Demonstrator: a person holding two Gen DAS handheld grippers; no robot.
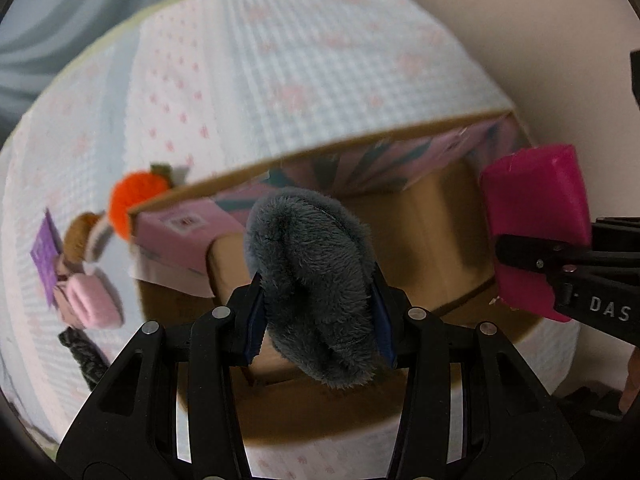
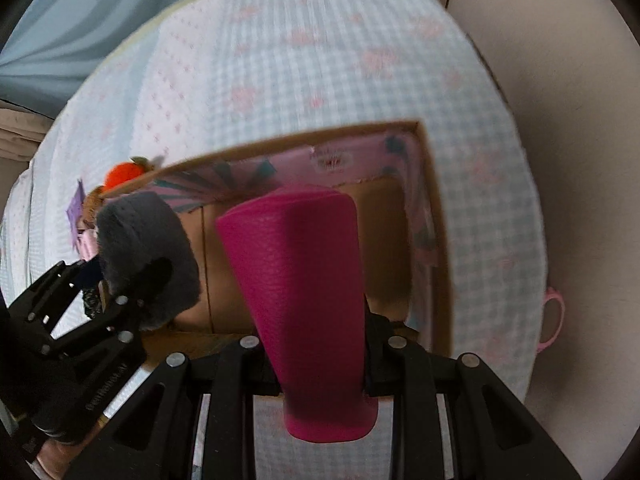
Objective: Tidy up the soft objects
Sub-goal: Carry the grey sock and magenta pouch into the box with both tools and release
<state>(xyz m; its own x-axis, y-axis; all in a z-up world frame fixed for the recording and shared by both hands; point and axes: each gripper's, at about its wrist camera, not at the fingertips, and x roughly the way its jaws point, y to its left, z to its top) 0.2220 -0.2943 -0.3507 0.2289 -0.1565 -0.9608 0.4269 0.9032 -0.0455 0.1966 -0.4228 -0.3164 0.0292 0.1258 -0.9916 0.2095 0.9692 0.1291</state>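
- Left gripper [image 1: 320,316] is closed on the grey fluffy plush piece [image 1: 312,272], squeezing it mid-body so it hangs over the open brown cardboard box [image 1: 432,216], likely for dropping in.
- Right gripper [image 2: 324,364] is clamped on the magenta foam block [image 2: 304,280], also above the box.
- Orange pompom toy [image 1: 134,196] and pink plush item [image 1: 94,306] lie on the checked bedspread [image 1: 300,64], left of the box, presumably awaiting collection.

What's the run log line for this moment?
left gripper: shut on grey plush | right gripper: shut on magenta pad | both over cardboard box
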